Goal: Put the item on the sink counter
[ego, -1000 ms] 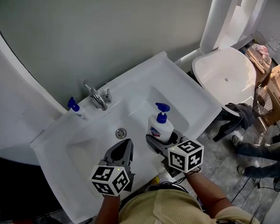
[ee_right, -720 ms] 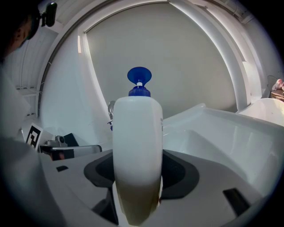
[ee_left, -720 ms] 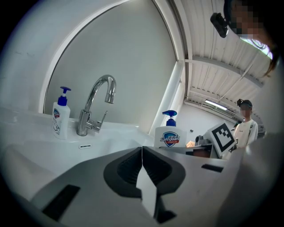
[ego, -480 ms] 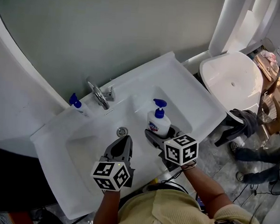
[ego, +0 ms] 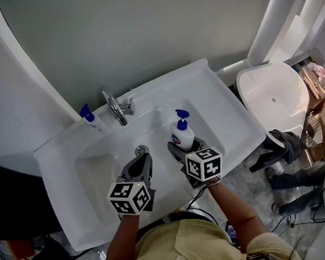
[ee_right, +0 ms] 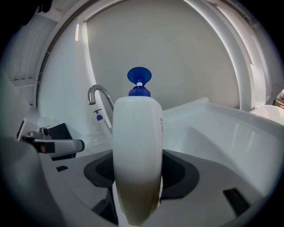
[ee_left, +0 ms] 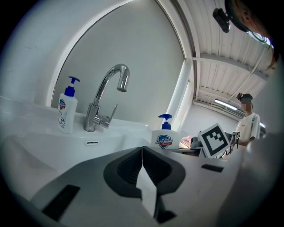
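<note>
A white soap bottle (ego: 182, 135) with a blue pump is held upright over the basin of the white sink (ego: 219, 102), with my right gripper (ego: 182, 148) shut on its lower body. In the right gripper view the bottle (ee_right: 137, 133) fills the middle, and the right gripper (ee_right: 137, 173) clamps it from both sides. My left gripper (ego: 144, 156) hovers over the basin just beside the drain (ego: 141, 150), shut with nothing in it. In the left gripper view the left gripper (ee_left: 142, 149) has its jaws pressed together, and the held bottle (ee_left: 165, 136) shows ahead.
A chrome faucet (ego: 115, 108) stands at the back of the sink, with a second pump bottle (ego: 89, 119) on the counter to its left. A toilet (ego: 274, 95) stands to the right, with dark clothing (ego: 280, 142) and a person's legs (ego: 307, 179) on the floor beyond.
The right gripper has carried the bottle slightly farther over the basin toward the faucet. The left gripper has edged closer to the drain.
</note>
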Available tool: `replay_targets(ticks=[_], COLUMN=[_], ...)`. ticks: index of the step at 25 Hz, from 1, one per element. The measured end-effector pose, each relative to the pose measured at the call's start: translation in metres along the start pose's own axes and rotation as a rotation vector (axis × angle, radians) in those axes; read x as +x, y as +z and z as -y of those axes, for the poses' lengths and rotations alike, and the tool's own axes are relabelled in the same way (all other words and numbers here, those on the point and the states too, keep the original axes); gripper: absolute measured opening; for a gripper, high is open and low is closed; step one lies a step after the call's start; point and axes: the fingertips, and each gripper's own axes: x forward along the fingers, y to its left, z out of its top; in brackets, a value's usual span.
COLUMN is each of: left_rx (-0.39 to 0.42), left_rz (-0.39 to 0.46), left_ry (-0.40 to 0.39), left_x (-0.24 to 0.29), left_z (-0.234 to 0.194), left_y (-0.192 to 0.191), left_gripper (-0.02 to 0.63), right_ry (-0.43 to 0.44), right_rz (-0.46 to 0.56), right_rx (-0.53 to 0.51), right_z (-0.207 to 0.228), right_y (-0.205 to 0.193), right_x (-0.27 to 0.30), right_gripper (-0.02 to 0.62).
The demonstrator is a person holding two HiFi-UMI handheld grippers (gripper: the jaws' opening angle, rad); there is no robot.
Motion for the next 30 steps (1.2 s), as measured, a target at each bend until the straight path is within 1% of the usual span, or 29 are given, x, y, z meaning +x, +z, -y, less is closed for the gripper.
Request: replay_targets(ticks=[6,11,18,22,30], left_rx=[-0.018,0.002,-0.060,-0.041,-0.016], left_rz=[0.009,0.000,0.000,-0.010,0.008], left_ry=[0.020,0.048,0.052,0.049,0.083], left_x=[0.006,0.013,0.029,0.038,0.048], left_z=[-0.011,-0.023,-0.031,-0.033,-0.047], left_y=[0.000,-0.007,-0.014,-0.017,-0.022], left_gripper=[0.038,0.038,0.038,0.038,0.038], right_ry=[0.006,-0.020,-0.003,0.012,0.004], right_rz=[-0.011,-0.012,-0.031,-0.053,-0.041], right_rx=[-0.034,-0.068,-0.128,-0.147,-0.148], right_z=[0.011,0.022,0.029,0.030,0.036], right_y=[-0.006,-0.011,-0.022,-0.030,-0.032], right_x=[0.027,0.042,0.066,0.080,0.096], right_gripper=[0.273,0.273,0.273,0.273,0.273])
